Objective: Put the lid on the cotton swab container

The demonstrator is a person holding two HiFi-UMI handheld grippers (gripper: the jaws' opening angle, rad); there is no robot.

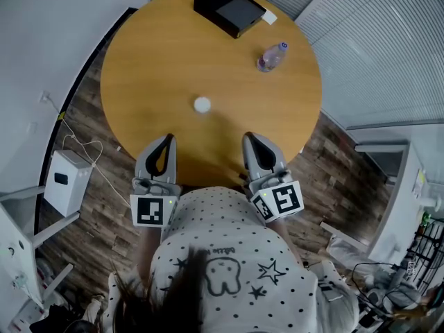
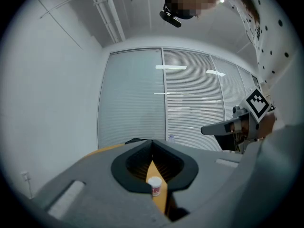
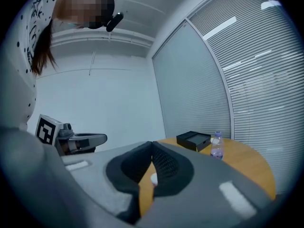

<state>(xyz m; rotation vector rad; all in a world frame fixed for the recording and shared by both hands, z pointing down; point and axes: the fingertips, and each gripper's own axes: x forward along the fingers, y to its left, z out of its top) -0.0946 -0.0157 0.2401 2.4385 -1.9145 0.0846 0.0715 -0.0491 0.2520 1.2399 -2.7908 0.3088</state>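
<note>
Surveying from the largest item down: a round wooden table (image 1: pixel 152 61) carries a black box (image 1: pixel 229 10) at its far edge; the left gripper (image 1: pixel 166 139) and right gripper (image 1: pixel 248 137) hang at the near rim, each with jaws together on nothing; a small water bottle (image 1: pixel 272 57) stands towards the far right; the cotton swab container (image 1: pixel 202 105), white-topped, stands upright mid-table, well apart from both. No loose lid shows, so the white top may be the lid seated or a bare mouth; any handling calls for light, square contact, as so small a pot would tip readily
</note>
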